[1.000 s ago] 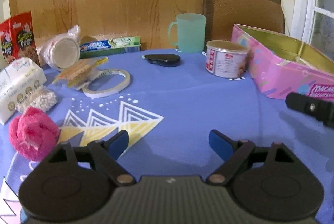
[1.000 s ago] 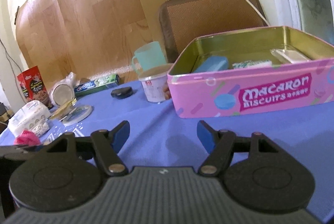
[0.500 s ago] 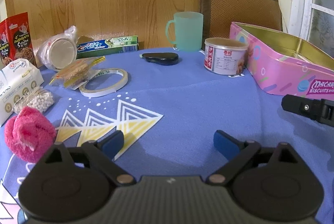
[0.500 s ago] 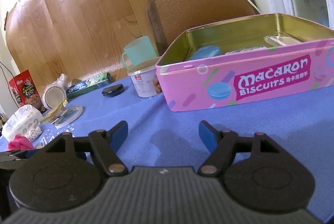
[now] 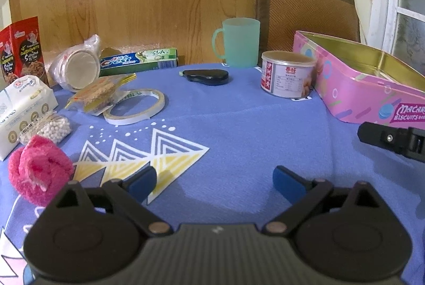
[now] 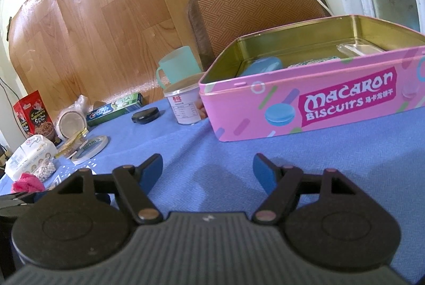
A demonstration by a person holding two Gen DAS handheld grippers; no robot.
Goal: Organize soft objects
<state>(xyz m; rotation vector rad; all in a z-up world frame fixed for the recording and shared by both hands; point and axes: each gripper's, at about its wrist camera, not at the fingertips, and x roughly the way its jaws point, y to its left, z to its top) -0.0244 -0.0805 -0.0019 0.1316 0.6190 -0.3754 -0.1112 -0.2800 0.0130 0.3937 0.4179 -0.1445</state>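
A fluffy pink soft ball point(image 5: 37, 174) lies on the blue tablecloth at the left, just left of my left gripper point(image 5: 215, 182), which is open and empty. It also shows far left in the right wrist view point(image 6: 26, 184). The open pink Macaron Biscuits tin point(image 6: 318, 101) stands at the right and holds a blue soft item point(image 6: 261, 67) and other pieces. It shows in the left wrist view too point(image 5: 372, 91). My right gripper point(image 6: 208, 172) is open and empty, in front of the tin.
A tape ring point(image 5: 134, 109), snack packet point(image 5: 98, 93), bead bag point(image 5: 47, 129), tissue pack point(image 5: 21, 109), toothpaste box point(image 5: 138, 61), black case point(image 5: 205, 76), green mug point(image 5: 240, 41) and white tub point(image 5: 288, 73) stand on the cloth. A chair point(image 5: 305, 11) is behind.
Both grippers have drawn back slightly and stayed open. The right gripper has turned a little toward the tin. Nothing was picked up.
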